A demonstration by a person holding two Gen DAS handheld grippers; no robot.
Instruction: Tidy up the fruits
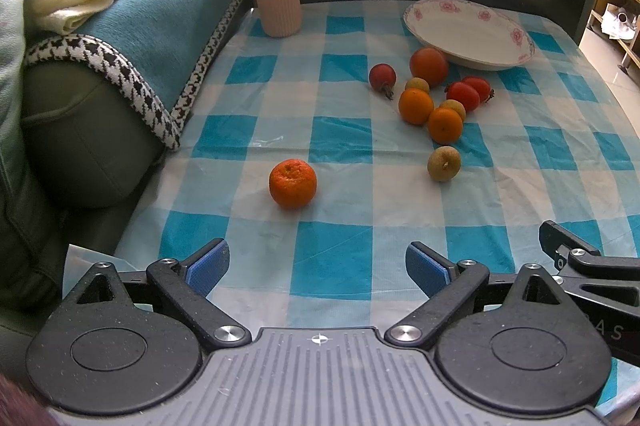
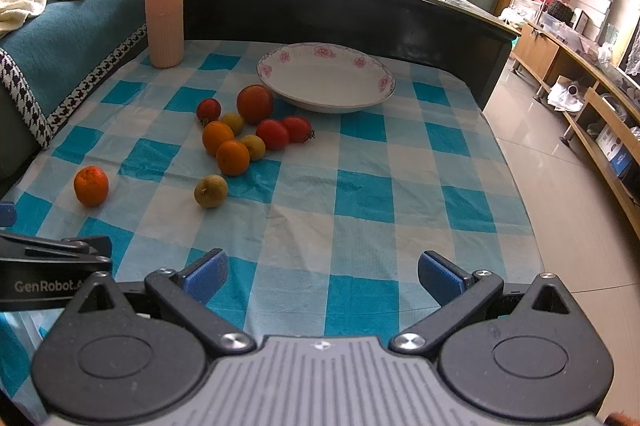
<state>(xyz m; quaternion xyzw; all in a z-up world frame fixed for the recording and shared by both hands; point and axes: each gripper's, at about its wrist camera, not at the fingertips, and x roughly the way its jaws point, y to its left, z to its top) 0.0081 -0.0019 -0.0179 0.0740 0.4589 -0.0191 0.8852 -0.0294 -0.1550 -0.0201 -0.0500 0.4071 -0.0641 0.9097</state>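
1. nothing is gathered yet: the flowered plate [image 2: 326, 83] sits empty at the far side of the table [image 2: 400, 185], the fruit loose in front of it.
2. both claws hang at the near edge, left claw [image 1: 318, 268] and right claw [image 2: 322, 276] spread apart, holding nothing.
3. the lone mandarin [image 1: 293, 183] lies straight ahead of the left claw, apart from the cluster [image 2: 248, 129]; i'd guess it goes first: reach, straddle, close gently.

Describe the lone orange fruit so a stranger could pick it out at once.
Start at the white floral plate at the far side of the checked tablecloth; a cluster of small fruit lies in front of it. Nearer the sofa side sits the wrinkled mandarin, alone. Unlike the smooth oranges in the cluster, its skin is dimpled and it touches nothing.
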